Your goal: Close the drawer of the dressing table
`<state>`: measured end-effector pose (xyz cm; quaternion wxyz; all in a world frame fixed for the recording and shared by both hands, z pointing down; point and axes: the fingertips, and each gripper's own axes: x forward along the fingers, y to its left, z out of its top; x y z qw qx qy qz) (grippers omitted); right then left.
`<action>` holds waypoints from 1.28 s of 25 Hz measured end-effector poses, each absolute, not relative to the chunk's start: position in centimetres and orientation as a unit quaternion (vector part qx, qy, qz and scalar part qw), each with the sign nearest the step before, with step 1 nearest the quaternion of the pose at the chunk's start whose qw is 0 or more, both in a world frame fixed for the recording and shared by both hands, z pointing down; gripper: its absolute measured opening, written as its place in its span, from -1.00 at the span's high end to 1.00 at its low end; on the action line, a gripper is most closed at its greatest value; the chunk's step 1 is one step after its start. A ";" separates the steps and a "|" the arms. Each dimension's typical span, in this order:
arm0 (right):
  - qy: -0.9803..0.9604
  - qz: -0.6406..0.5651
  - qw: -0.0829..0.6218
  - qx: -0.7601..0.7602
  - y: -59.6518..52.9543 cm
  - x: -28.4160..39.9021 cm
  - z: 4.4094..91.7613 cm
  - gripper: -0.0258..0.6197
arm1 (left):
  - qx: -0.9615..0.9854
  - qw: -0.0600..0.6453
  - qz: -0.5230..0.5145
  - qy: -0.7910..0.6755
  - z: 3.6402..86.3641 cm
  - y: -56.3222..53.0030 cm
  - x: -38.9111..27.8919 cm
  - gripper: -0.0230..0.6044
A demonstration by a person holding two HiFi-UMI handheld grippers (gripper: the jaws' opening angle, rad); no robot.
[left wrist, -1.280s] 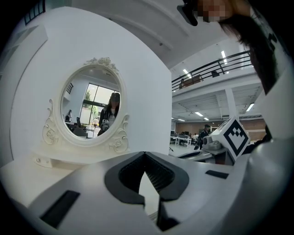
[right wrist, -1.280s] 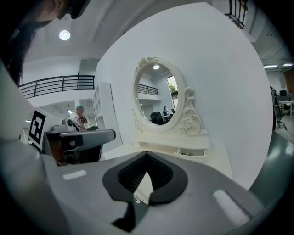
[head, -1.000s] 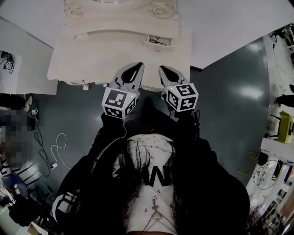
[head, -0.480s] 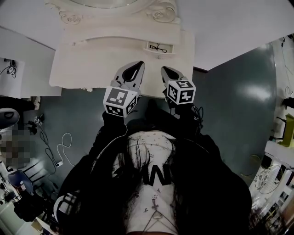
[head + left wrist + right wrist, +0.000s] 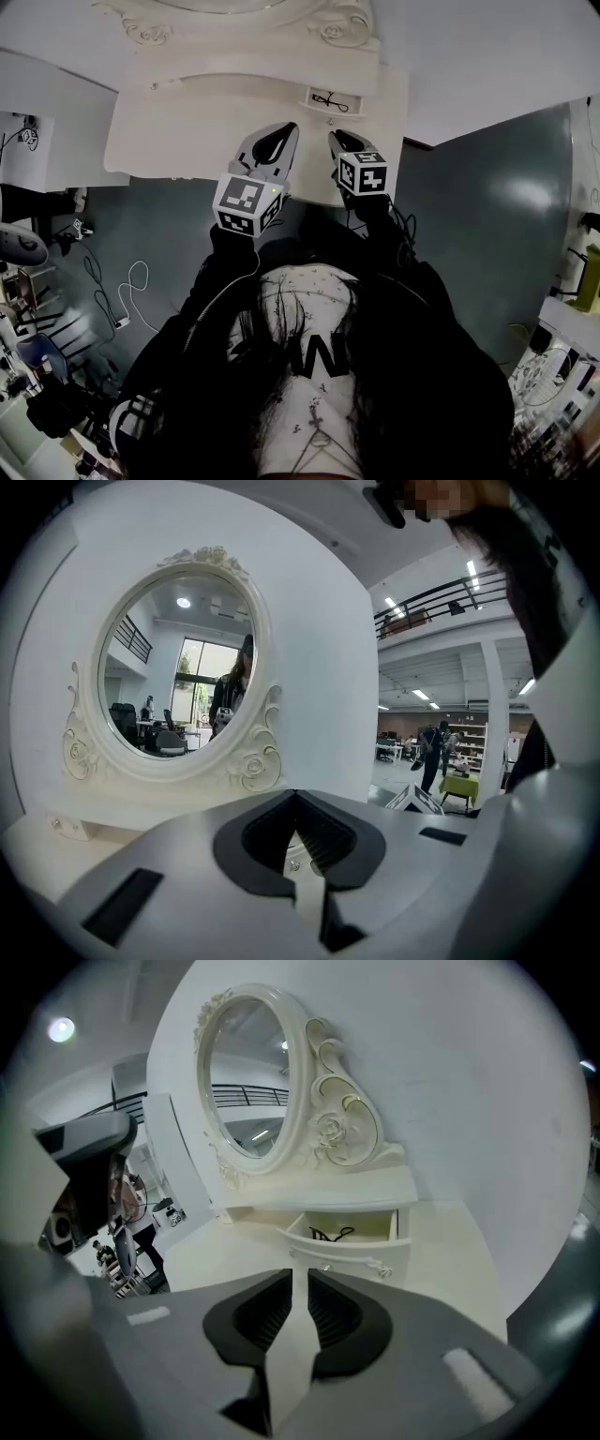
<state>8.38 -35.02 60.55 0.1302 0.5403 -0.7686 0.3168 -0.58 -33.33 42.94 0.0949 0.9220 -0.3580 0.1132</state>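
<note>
Right gripper (image 5: 293, 1283): jaws nearly together, thin slit, nothing between. It is over the worktop (image 5: 225, 1255), pointing at the drawer (image 5: 349, 1258) but short of its front, not touching. Drawer is pulled out under the shelf below the mirror (image 5: 251, 1077). A dark item (image 5: 330, 1235) lies inside. Left gripper (image 5: 296, 801): tips meeting, empty, beside the right one and facing the mirror.

L gripper (image 5: 296, 806) jaws met at the tips, nothing btwn them; oval mirror (image 5: 178, 667) w/ ornate white frame stood ahead.
</note>
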 end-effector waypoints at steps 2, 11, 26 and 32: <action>-0.761 0.319 0.141 0.547 -35.6 8.6 61.4 0.69 | 0.921 0.095 0.115 -0.359 43.0 -33.6 -0.7 0.93; -0.740 0.333 0.161 0.562 -37.1 8.8 63.7 0.66 | 0.919 0.100 0.123 -0.362 43.5 -34.4 -0.7 0.93; -0.735 0.350 0.142 0.563 -38.5 9.1 64.8 0.65 | 0.913 0.110 0.126 -0.373 44.2 -35.0 -1.0 0.93; -0.739 0.344 0.144 0.561 -39.2 9.2 64.8 0.66 | 0.912 0.112 0.126 -0.374 44.3 -35.0 -0.9 0.93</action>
